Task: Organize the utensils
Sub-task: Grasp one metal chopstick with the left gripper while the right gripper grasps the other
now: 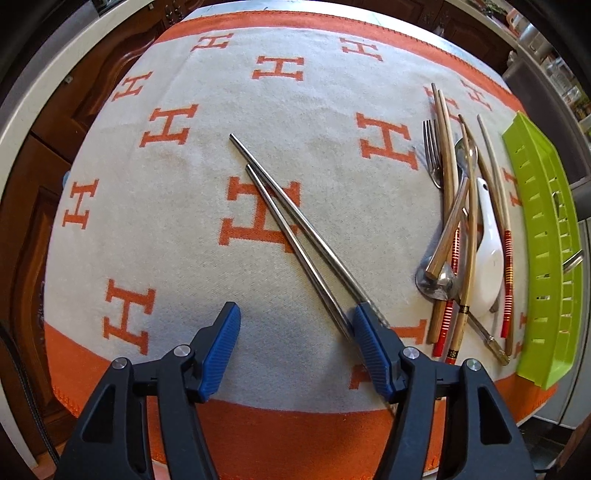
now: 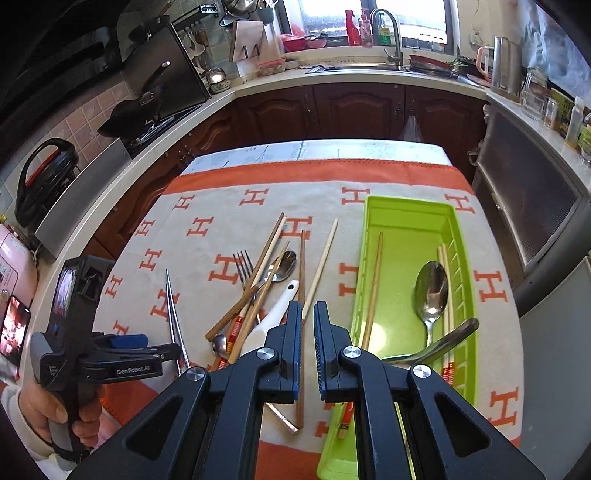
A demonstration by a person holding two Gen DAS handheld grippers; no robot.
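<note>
Left gripper (image 1: pixel 295 325) fingers wide over steel chopsticks (image 1: pixel 295 229), right gripper (image 2: pixel 308 325) fingers narrow, empty, beside green tray (image 2: pixel 406 210), left of it loose utensils (image 2: pixel 266 288)

A home kitchen. A pale counter (image 2: pixel 332 79) wraps round three sides above dark carved wooden cabinet doors (image 2: pixel 354 110). At the far side a steel tap (image 2: pixel 391 37) stands over a sink below a bright window (image 2: pixel 410 18), with bottles on the sill. To the left a black pan (image 2: pixel 127 120) sits on a hob against a tiled wall (image 2: pixel 79 125). In the middle, a worktop carries an orange-and-cream cloth (image 2: pixel 207 206) patterned with H letters.
</note>
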